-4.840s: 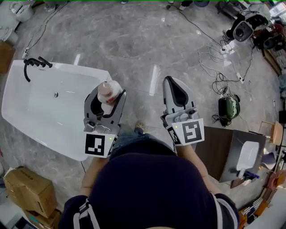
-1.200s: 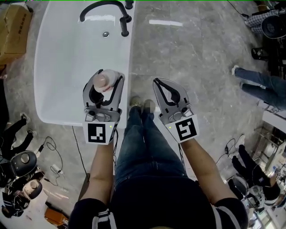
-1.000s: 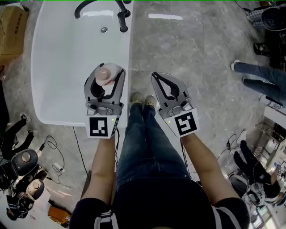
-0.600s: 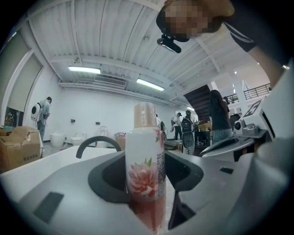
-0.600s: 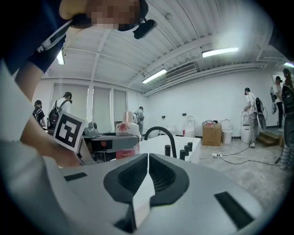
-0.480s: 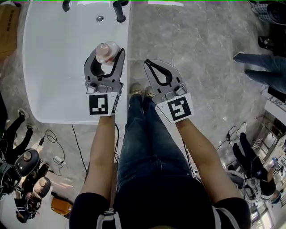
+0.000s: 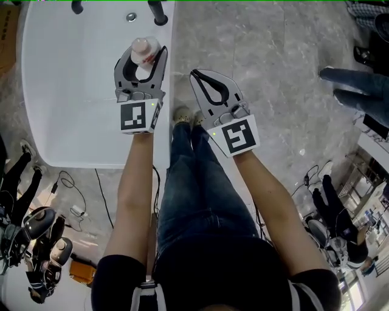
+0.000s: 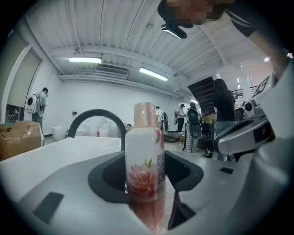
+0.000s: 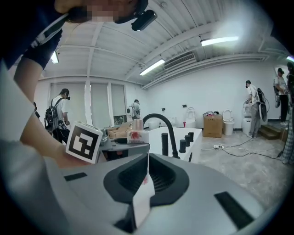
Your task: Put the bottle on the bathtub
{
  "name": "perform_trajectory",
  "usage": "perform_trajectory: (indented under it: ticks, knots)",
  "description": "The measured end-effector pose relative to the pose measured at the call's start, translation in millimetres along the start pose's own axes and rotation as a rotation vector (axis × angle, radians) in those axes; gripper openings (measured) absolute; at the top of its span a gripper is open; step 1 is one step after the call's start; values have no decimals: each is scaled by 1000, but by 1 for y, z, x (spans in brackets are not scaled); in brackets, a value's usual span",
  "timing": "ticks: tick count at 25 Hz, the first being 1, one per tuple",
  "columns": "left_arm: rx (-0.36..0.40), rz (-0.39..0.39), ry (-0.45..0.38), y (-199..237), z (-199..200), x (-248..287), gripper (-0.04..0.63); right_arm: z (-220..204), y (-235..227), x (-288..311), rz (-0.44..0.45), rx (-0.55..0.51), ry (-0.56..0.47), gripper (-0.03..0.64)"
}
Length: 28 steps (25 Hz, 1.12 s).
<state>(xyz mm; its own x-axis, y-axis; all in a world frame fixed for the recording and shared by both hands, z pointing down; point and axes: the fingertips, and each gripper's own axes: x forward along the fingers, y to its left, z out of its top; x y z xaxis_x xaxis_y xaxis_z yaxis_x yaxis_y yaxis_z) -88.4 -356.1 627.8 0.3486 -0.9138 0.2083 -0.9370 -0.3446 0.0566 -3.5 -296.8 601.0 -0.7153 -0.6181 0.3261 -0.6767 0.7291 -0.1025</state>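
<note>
**Head view.** The bathtub (image 7: 73, 103) is a glossy white shell with rounded corners on a grey, marble-veined floor (image 7: 279, 73). A black faucet (image 7: 159, 8) and a round metal drain (image 7: 131, 17) sit at the tub's far end. The left gripper (image 7: 146, 56) hangs over the tub's right-hand rim. Its jaws stand partly apart and are clamped on the bottle (image 7: 143, 45), whose pale pink cap points up at the camera. The right gripper (image 7: 196, 74) is off the tub, over the floor just beside that rim, with its jaws brought together at the tips.

**Left gripper view.** The bottle stands upright between the dark, ribbed jaw pads. It is a smooth white cylinder with a pink flower print and a rounded pink cap. Beyond it lie the tub's flat white rim and the faucet's matt black arch.

**Right gripper view.** The jaws are closed. A thin white strip with a reddish fleck shows at their seam, and what it is cannot be told. The tub's faucet end lies ahead, where three short black knobs (image 9: 185, 141) stand beside the spout
</note>
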Motion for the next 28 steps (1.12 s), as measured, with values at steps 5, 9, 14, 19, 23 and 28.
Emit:
perform_trajectory:
  ticks: [5,9,14,19,23,28]
  knots:
    - [-6,9,30,8,-27,12,245,-14,-3,8,9,2,20,29]
    - [-6,7,40,3,-36,17,244,-20,-4,3,18,7,25,29]
    - [65,-9,104,-6,-46,4,244,-19,11,-10,19,12,33,29]
    - [24,-17,119,-7,-57,-4,244,-20,10,-14,17,-2,39,29]
    - [48,-42,137,-22,-52,-13,244,-12,15,-31,8,4,15,29]
    - [11,-67,206,-29,-53,-31,348,5,29,-55,-3,4,-13,29]
